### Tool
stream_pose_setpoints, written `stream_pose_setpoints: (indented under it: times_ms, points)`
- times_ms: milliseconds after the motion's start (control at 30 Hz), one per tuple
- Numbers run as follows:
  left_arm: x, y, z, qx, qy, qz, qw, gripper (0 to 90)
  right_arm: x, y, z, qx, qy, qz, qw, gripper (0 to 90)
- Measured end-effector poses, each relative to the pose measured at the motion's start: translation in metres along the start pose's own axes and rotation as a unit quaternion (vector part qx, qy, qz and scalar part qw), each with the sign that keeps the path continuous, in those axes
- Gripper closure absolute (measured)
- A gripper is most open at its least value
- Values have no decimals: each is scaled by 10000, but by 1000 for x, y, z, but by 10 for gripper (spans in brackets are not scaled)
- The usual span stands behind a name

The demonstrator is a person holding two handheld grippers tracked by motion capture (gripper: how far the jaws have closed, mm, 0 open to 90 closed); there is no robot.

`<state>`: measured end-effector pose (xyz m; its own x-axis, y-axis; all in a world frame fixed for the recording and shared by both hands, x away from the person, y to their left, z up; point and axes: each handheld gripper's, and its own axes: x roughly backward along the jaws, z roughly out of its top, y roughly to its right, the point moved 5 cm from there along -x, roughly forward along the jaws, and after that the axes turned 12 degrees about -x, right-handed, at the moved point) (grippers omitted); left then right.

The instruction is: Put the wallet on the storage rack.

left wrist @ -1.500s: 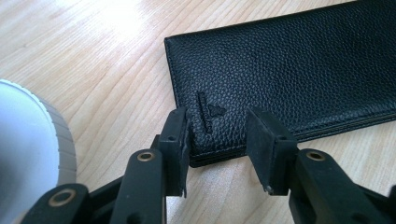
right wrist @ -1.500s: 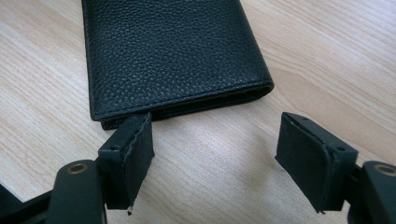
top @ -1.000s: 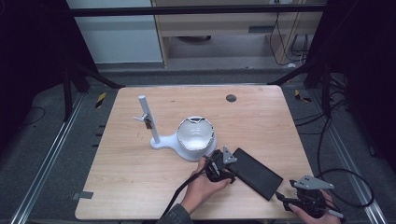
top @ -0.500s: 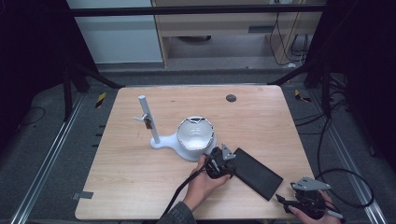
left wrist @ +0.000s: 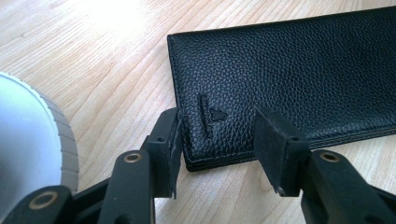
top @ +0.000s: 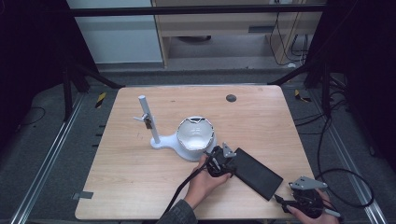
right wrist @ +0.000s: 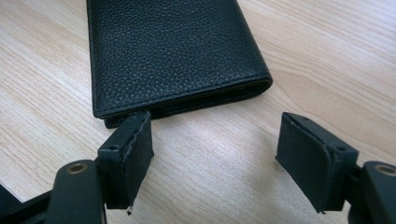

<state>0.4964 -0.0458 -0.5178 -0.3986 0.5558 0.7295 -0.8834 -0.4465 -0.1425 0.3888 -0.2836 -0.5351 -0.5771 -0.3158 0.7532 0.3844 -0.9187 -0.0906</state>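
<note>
Left gripper view: wallet (left wrist: 289, 74) corner lies between the closing left gripper (left wrist: 217, 140) jaws.

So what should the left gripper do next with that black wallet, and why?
Probably finish closing. The left gripper has just been closing, and its jaws straddle a corner of the wallet, one pad at the short end, the other over the top, with a gap left. The wallet lies flat on the table, and the right gripper waits open near the far end.
</note>
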Motion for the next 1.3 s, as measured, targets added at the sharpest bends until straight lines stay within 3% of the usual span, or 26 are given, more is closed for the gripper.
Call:
stream_pose_setpoints:
  times_ms: [500,1067,1300]
  points:
    - [0,1,-1,14,-91,-102,9999,522,-2,-1,0,-77,28,47,10000,260]
    - [3,2,-2,35,-217,-318,9993,512,3,0,5,-152,368,168,9991,270]
    - [4,2,0,125,-86,-394,9991,472,4,3,7,-260,491,152,9983,264]
